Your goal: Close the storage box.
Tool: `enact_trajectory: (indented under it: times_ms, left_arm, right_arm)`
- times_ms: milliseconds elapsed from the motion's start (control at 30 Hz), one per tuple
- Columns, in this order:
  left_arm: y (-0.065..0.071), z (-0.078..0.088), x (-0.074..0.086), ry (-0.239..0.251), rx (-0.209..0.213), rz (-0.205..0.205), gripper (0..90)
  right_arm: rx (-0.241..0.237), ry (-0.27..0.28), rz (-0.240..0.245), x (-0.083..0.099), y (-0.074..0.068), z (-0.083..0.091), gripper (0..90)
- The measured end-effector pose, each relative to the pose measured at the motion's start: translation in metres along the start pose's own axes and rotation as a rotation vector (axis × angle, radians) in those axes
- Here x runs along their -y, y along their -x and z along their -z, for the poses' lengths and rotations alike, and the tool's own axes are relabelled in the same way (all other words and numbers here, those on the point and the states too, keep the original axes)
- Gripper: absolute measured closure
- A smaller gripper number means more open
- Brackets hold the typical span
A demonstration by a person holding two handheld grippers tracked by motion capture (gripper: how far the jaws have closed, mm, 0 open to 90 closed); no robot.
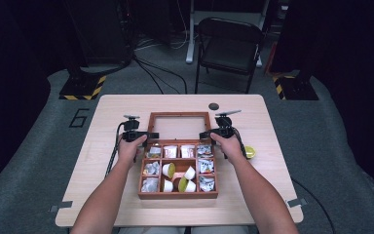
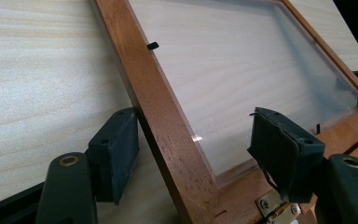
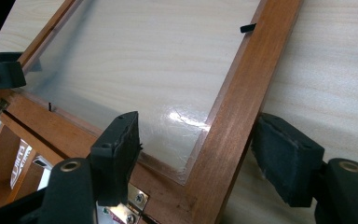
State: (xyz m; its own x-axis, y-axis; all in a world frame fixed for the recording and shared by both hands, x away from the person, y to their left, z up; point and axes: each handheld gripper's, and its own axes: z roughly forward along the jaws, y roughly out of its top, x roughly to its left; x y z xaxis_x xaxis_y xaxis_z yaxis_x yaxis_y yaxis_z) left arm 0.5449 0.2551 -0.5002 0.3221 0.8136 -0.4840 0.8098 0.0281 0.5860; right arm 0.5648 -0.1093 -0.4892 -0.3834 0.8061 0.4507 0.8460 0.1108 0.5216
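Centre frame on the surface (image 1: 112,105), the wooden box (image 1: 178,194) has its glazed lid (image 1: 179,116) lying open. The left gripper (image 2: 193,154) and right gripper (image 3: 196,156) each straddle a side rail, jaws apart, not clamping. Next likely move: close on the rails and swing the lid together.

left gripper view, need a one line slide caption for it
Left hand-held gripper straddles the wooden side rail of the open box's clear-paned lid, jaws not clamped.
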Motion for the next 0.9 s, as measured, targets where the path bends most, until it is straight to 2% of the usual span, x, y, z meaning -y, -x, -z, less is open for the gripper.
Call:
enact_trajectory:
  times_ms: [167, 267, 333, 400, 467, 567, 633, 800, 900]
  left_arm:
    - [0.000, 0.001, -0.001, 0.000, -0.001, -0.013, 32.7]
    - [0.001, 0.001, -0.001, 0.013, -0.001, 0.002, 33.0]
    - [0.001, 0.002, -0.002, 0.019, -0.004, -0.021, 33.3]
    - [0.002, 0.004, -0.002, 0.027, -0.003, -0.017, 33.9]
    - [0.002, 0.005, -0.003, 0.030, 0.000, -0.030, 34.8]
    - [0.004, 0.009, -0.005, 0.063, 0.013, -0.018, 35.4]
    - [0.004, 0.012, -0.006, 0.066, 0.013, -0.044, 35.4]
    - [0.006, 0.017, -0.007, 0.100, 0.034, -0.032, 35.4]
    - [0.009, 0.021, -0.008, 0.107, 0.035, -0.046, 35.3]
  right_arm:
    - [0.010, 0.007, 0.014, -0.001, -0.002, 0.002, 32.7]
    - [0.010, 0.009, 0.019, -0.002, -0.003, 0.002, 32.9]
    - [0.010, 0.017, 0.022, -0.002, -0.003, 0.004, 33.4]
    - [0.008, 0.024, 0.024, -0.002, -0.003, 0.005, 34.1]
    - [0.004, 0.027, 0.028, -0.003, -0.004, 0.008, 34.9]
    - [-0.002, 0.042, 0.033, -0.005, -0.005, 0.012, 35.1]
    - [-0.002, 0.048, 0.045, -0.006, -0.006, 0.014, 35.1]
    - [-0.004, 0.063, 0.063, -0.007, -0.010, 0.019, 35.1]
    - [-0.010, 0.080, 0.068, -0.008, -0.012, 0.024, 35.4]
